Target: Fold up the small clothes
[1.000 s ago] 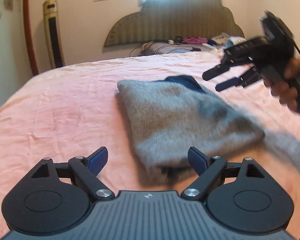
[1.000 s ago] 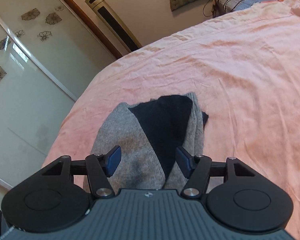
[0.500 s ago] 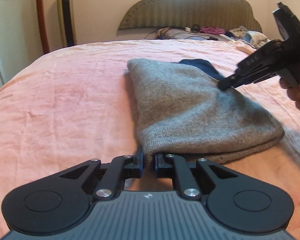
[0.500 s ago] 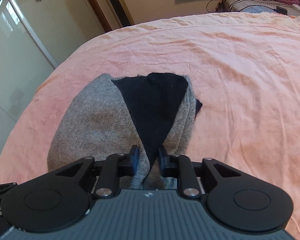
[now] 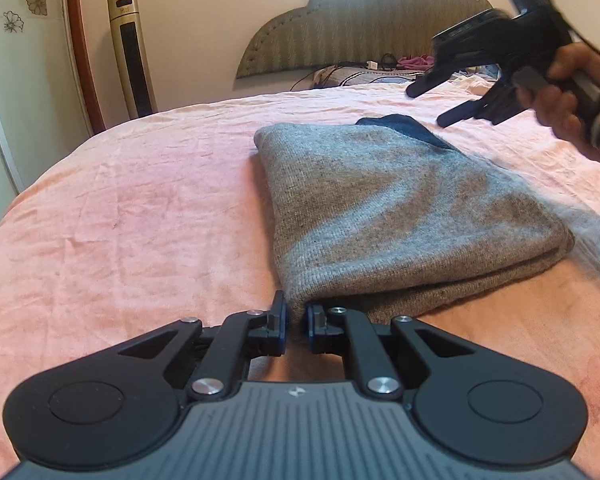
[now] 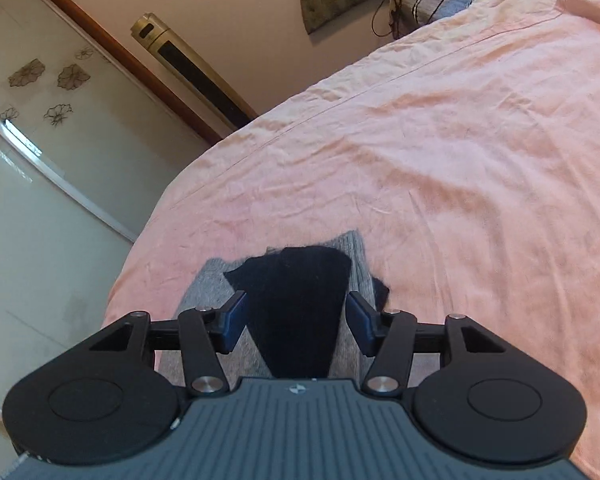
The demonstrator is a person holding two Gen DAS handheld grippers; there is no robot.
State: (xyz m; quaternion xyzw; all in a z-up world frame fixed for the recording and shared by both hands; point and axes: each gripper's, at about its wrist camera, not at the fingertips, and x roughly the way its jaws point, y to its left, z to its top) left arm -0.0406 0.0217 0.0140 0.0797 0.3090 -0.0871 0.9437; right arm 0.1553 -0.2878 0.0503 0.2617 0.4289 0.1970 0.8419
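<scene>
A folded grey knit sweater (image 5: 400, 208) with a dark navy inner part (image 5: 404, 126) lies on the pink bedspread (image 5: 120, 220). My left gripper (image 5: 296, 320) is shut on the sweater's near hem corner. My right gripper (image 5: 430, 104) is open, held in the air above the sweater's far end. In the right wrist view the right gripper (image 6: 296, 324) is open above the navy neck opening (image 6: 296, 304) of the grey sweater (image 6: 212, 280) and touches nothing.
A padded headboard (image 5: 364, 24) and a pile of clothes and cables (image 5: 380, 70) are at the bed's far end. A tall gold tower fan (image 5: 132, 52) stands by the wall. A sliding mirrored wardrobe door (image 6: 40, 184) is beside the bed.
My right gripper opened, let go of the sweater's neck end and rose above it. My left gripper closed on the near hem and stays shut there.
</scene>
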